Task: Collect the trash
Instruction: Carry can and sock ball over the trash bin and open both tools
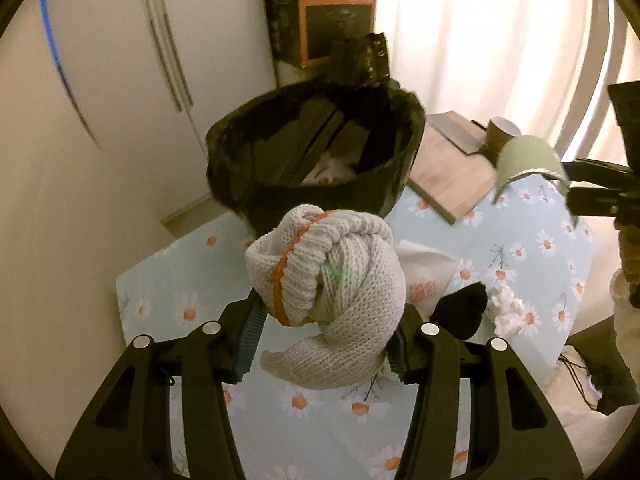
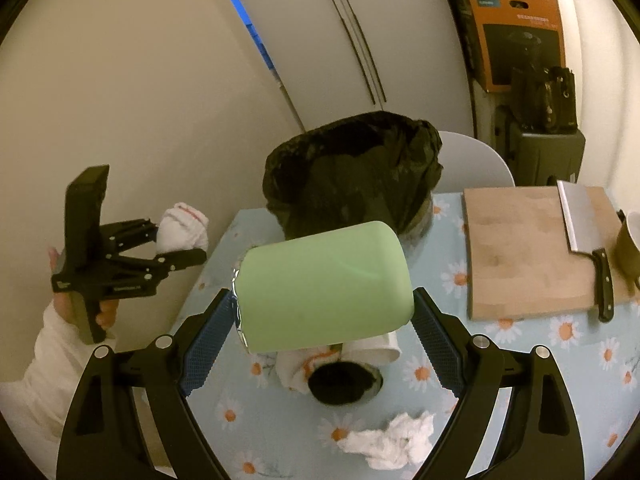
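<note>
My left gripper (image 1: 326,336) is shut on a grey knitted glove with an orange band (image 1: 328,276), held above the floral table short of the black-lined trash bin (image 1: 320,148). It also shows in the right wrist view (image 2: 176,236), off the table's left edge. My right gripper (image 2: 324,312) is shut on a pale green pouch (image 2: 324,284), held above the table in front of the bin (image 2: 352,172). In the left wrist view the pouch (image 1: 528,156) shows at the right. A crumpled white tissue (image 2: 392,436), a black piece (image 2: 340,384) and white wrappers (image 2: 304,364) lie on the table.
A wooden cutting board (image 2: 520,248) with a cleaver (image 2: 580,224) lies at the right, a brown cup (image 2: 628,244) beside it. An orange box (image 2: 516,28) and white cupboard doors (image 1: 132,60) stand behind the bin. A white chair back (image 2: 472,160) is behind the table.
</note>
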A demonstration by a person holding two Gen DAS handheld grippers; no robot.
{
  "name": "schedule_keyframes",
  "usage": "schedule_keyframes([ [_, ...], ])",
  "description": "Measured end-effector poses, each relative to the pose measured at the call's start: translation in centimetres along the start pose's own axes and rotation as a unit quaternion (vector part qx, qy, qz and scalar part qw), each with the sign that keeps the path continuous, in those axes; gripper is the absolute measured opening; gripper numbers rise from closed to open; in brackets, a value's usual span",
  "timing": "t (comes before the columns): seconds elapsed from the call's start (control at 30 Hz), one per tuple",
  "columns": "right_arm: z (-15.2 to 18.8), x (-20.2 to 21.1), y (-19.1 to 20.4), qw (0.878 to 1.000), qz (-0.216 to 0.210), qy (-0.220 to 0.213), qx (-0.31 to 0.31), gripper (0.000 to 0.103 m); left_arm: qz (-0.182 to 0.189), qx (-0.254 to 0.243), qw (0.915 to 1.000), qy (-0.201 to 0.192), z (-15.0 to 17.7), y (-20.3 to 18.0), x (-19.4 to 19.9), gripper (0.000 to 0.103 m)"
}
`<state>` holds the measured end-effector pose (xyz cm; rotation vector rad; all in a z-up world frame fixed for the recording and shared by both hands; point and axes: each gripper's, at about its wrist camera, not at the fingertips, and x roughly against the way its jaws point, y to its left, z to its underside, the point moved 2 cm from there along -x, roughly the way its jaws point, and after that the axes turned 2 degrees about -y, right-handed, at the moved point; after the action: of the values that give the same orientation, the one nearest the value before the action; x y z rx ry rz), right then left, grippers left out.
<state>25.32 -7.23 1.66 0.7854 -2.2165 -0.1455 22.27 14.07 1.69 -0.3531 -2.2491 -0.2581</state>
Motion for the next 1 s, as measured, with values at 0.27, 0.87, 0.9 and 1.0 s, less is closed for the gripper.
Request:
schedule_keyframes([
  [0.27, -3.8, -1.0, 0.4, 1.000, -0.005, -0.019, 0.006, 0.083, 0.019, -0.023, 0.9993, -0.023, -3.8, 0.1, -0.3, 0.053],
  [0.87, -12.8, -8.1, -2.9, 1.000, -0.001, -0.012, 0.007, 0.085, 0.012, -0.042, 0.9974, -0.057, -11.6, 3.2, -4.4, 0.098],
  [0.9, -12.9, -8.7, -3.3, 1.000, 0.009, -0.009, 0.001, 0.085, 0.019, -0.033, 0.9976, -0.058, -11.6, 3.4, -4.6, 0.097],
  [1.0, -12.7, -9.7, -4.3, 0.999, 0.033, -0.007, -0.007, 0.087, 0.040, -0.019, 0.9971, -0.062, -11.0, 3.6, -4.9, 0.097],
])
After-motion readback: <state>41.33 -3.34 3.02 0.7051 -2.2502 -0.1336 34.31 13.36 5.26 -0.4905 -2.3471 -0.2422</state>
